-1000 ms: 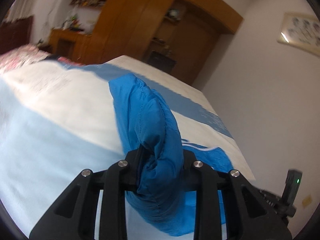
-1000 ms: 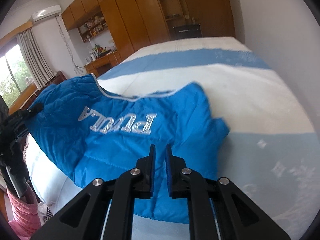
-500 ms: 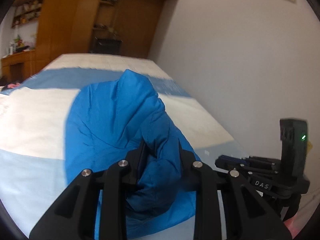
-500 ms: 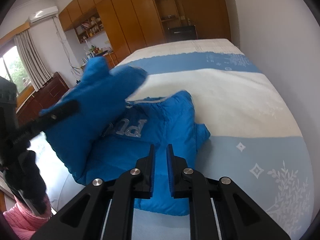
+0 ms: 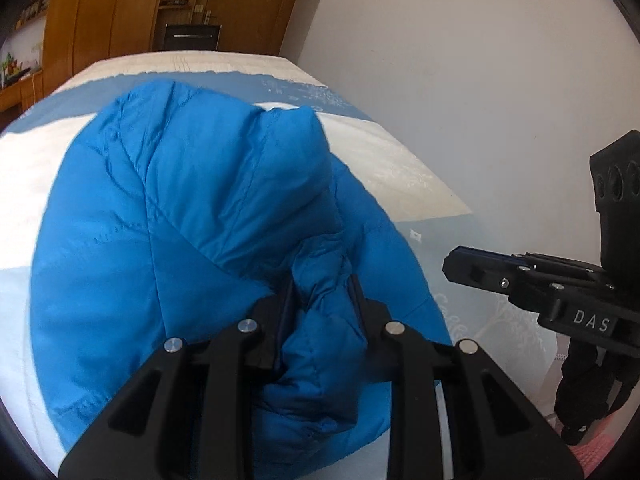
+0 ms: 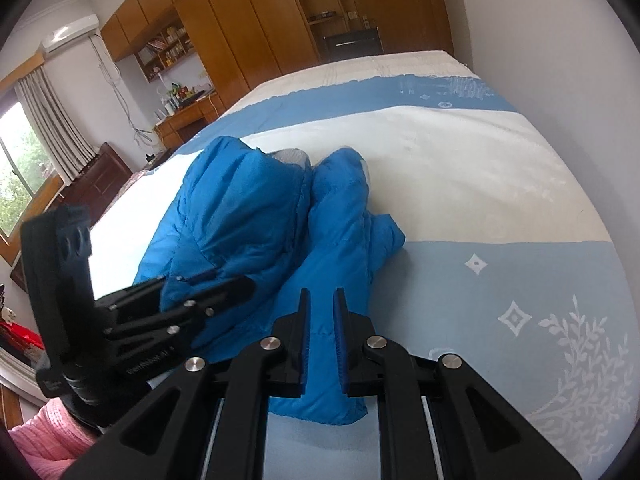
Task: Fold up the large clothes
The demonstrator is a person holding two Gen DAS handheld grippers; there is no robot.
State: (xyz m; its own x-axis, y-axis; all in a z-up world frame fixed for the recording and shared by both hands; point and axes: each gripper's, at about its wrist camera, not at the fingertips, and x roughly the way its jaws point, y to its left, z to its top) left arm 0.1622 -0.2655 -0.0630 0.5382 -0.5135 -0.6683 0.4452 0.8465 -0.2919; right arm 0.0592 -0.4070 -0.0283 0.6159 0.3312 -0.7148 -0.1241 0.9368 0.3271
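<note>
A bright blue padded jacket [image 6: 256, 216] lies on the bed, its left half folded over onto its right half. My left gripper [image 5: 322, 300] is shut on a bunched edge of the jacket [image 5: 192, 208] and holds it just above the lower layer. It also shows in the right wrist view [image 6: 224, 280], at the jacket's near left side. My right gripper [image 6: 322, 304] hovers over the jacket's near edge, its jaws a narrow gap apart with nothing between them. It also shows in the left wrist view [image 5: 460, 268].
The bed [image 6: 460, 152] has a white and blue patterned cover. A white wall [image 5: 480, 80] runs along its right side. Wooden wardrobes [image 6: 260, 20] and a desk [image 6: 188, 116] stand beyond the far end. Pink fabric [image 6: 44, 432] lies by the near left corner.
My left gripper has carried the jacket's left side up and over to the right, folding it onto the other half and covering the white lettering. My right gripper has stayed near the front edge.
</note>
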